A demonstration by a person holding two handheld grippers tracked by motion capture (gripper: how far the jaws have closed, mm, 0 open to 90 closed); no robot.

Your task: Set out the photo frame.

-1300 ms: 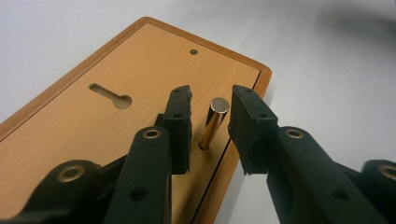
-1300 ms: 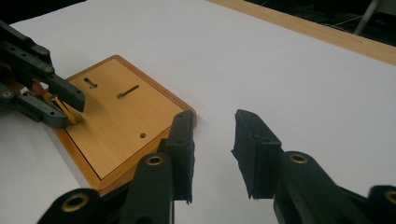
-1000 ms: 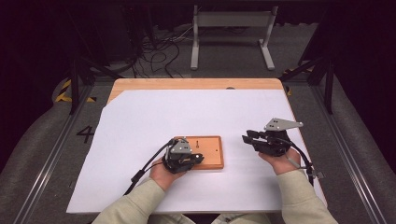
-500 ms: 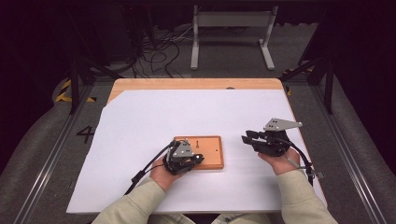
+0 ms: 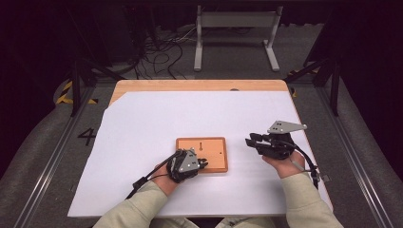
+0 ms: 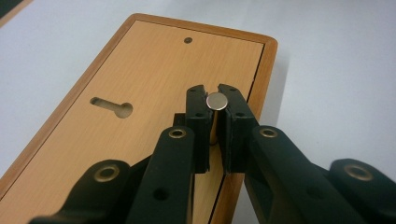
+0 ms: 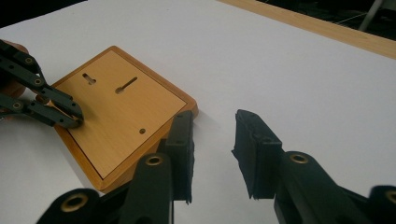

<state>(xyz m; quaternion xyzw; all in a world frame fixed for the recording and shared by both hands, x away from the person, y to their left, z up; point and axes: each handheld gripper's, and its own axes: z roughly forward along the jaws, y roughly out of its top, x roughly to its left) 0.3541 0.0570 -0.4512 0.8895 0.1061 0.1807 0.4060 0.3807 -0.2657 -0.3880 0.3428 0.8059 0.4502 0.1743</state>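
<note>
On the left of the high view, a sleeved forearm comes up from the bottom edge, and its hand holds the left gripper [image 5: 202, 165] at the near left corner of a wooden board [image 5: 209, 148]. The board lies flat on the white sheet [image 5: 142, 123] that covers most of the surface [image 5: 199, 85], a little nearer the person than the middle. In the left gripper view the board shows a darker raised rim around a paler inset panel, with a keyhole-shaped slot [image 6: 112, 106] cut into the panel and a small round hole [image 6: 187, 40] farther off. The left gripper's jaws are nearly closed and clamp a small silver metal cylinder [image 6: 216, 101], one pad on each side; its round flat end faces the camera. The cylinder sits just above the panel, close to the groove between the panel and the rim.

To the right, well apart from the board, the right gripper [image 5: 254, 141] rests in the other hand, its grey three-cornered plate on top and its cable trailing back toward the sleeve. Its jaws point toward the board. In the right gripper view they stand partly open with nothing between them, white sheet showing through the gap, and the board lies beyond the left one.
</note>
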